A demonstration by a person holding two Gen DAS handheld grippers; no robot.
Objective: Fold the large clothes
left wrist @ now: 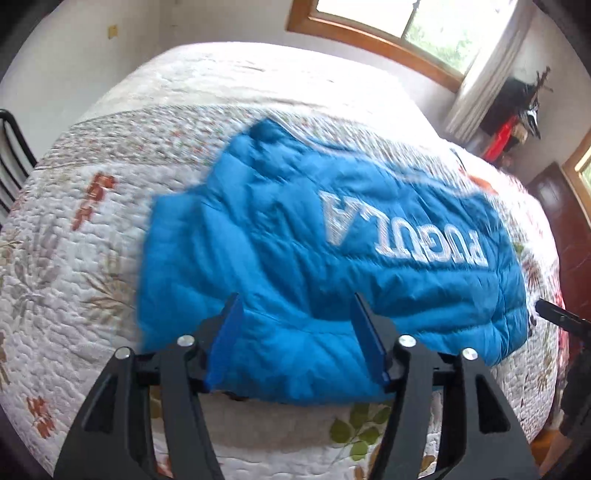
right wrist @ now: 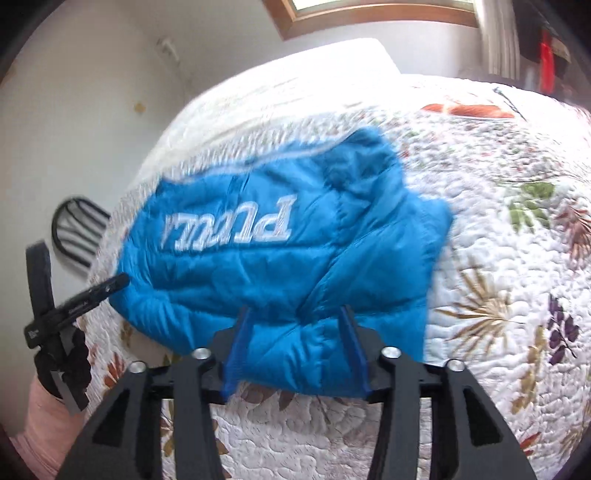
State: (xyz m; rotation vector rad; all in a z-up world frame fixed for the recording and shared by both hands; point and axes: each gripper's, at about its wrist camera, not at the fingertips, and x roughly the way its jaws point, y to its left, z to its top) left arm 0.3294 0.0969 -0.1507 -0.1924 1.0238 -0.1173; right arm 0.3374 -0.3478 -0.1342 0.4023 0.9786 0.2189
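Note:
A blue puffy jacket (left wrist: 295, 229) with white lettering lies folded into a compact bundle on a floral quilt (left wrist: 74, 277). My left gripper (left wrist: 295, 306) hovers over the bundle's near edge with its jaws apart; the blue pads flank the fabric without pressing it. In the right wrist view the jacket (right wrist: 277, 266) shows its sleeve side. My right gripper (right wrist: 295, 314) stands open over that near edge, nothing pinched. Each gripper shows at the edge of the other's view: the right gripper (left wrist: 557, 317) at far right, the left gripper (right wrist: 74, 299) at far left.
The quilt (right wrist: 498, 258) covers a large bed that reaches a wall with a wood-framed window (left wrist: 388, 22). A black chair back (left wrist: 11, 155) stands at the bed's left. Red and dark items (left wrist: 502, 140) sit in the far right corner. A pink sleeve (right wrist: 37, 424) is at lower left.

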